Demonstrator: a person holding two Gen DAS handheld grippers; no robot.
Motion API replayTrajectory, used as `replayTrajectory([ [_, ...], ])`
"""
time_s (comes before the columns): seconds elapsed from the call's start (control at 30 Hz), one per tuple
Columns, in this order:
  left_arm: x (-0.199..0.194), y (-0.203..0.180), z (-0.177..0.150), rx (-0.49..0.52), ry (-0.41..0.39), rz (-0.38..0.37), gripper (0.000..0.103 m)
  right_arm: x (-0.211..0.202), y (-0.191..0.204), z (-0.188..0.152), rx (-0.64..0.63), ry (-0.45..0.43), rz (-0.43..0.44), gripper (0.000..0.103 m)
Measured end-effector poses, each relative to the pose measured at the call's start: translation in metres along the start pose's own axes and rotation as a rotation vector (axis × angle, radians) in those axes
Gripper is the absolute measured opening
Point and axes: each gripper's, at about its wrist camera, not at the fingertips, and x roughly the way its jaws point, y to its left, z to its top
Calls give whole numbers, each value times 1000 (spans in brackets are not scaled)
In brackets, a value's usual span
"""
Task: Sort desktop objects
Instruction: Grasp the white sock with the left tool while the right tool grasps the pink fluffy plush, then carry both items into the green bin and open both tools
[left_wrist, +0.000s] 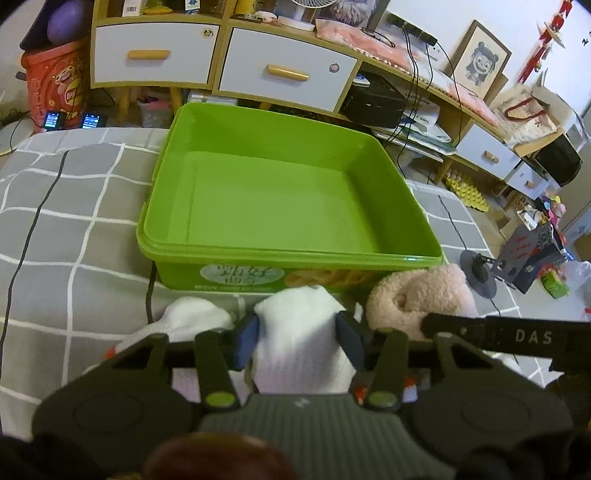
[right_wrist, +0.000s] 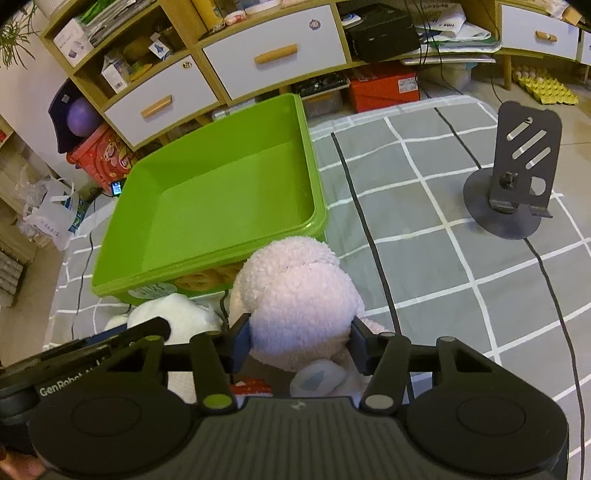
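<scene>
Your left gripper squeezes the soft white sock and your right gripper squeezes the fluffy pink plush toy, both just before the empty green plastic box straight ahead.

The green bin is made of smooth, glossy plastic, with a printed label on its front wall. The bed cover is seen as matt woven cloth in a grey check. The white sock is knitted cloth, soft and matt. The pink plush toy is covered in a fuzzy, nubbly pile. The left claw and right claw are formed of matt black plastic, with ribbed housings and dark blue pads. The phone stand looks like matt dark metal. The drawer fronts are smooth and white, fitted with pale wood handles.
</scene>
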Motion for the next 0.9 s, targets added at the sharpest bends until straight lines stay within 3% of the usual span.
replayTrajectory([
  [0.5, -45, -9, 2, -57, -102, -11, 44, -50, 12, 0, 16, -102, 58, 53],
  [0.9, -69, -14, 43, -49, -164, 16, 44, -62, 20, 33, 44, -109, 98, 53],
])
